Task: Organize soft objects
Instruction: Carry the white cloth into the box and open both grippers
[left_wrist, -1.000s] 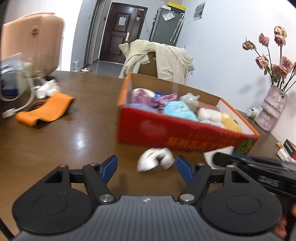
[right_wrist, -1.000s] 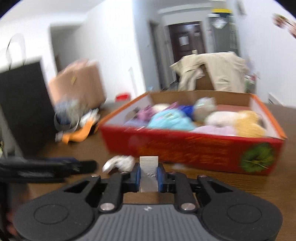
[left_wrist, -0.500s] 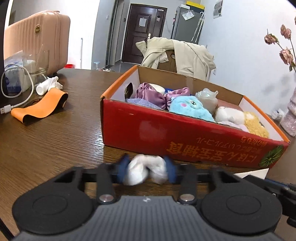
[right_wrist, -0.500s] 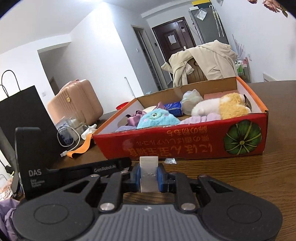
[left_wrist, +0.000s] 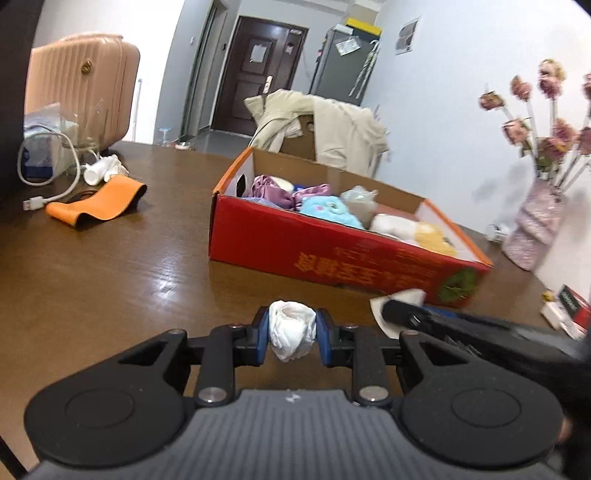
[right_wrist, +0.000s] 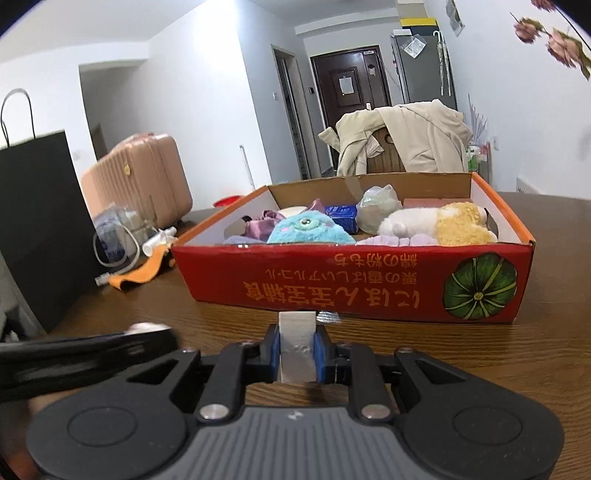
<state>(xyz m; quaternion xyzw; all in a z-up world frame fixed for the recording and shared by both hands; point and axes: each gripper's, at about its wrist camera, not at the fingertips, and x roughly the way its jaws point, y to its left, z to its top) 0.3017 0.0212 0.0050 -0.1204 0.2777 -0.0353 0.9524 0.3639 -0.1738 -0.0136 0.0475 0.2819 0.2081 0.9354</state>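
Observation:
My left gripper (left_wrist: 291, 334) is shut on a crumpled white soft wad (left_wrist: 291, 328) and holds it above the wooden table, in front of the red cardboard box (left_wrist: 332, 254). My right gripper (right_wrist: 297, 349) is shut on a flat white-grey piece (right_wrist: 297, 347), just in front of the box's long red side (right_wrist: 351, 284). The box holds several soft things: a blue plush (right_wrist: 308, 229), a white and yellow plush (right_wrist: 439, 221), purple cloth (left_wrist: 273, 188). The right gripper also shows at the right of the left wrist view (left_wrist: 461, 328).
An orange band (left_wrist: 96, 205), a white cable and a clear bag lie at the table's left. A pink suitcase (left_wrist: 81, 85) and a black paper bag (right_wrist: 37, 221) stand at the left. A vase of dried roses (left_wrist: 535, 221) stands right of the box. A coat-draped chair is behind.
My left gripper has closed on the white wad, which lay on the table a second ago, and lifted it. My right gripper stays shut on its white piece.

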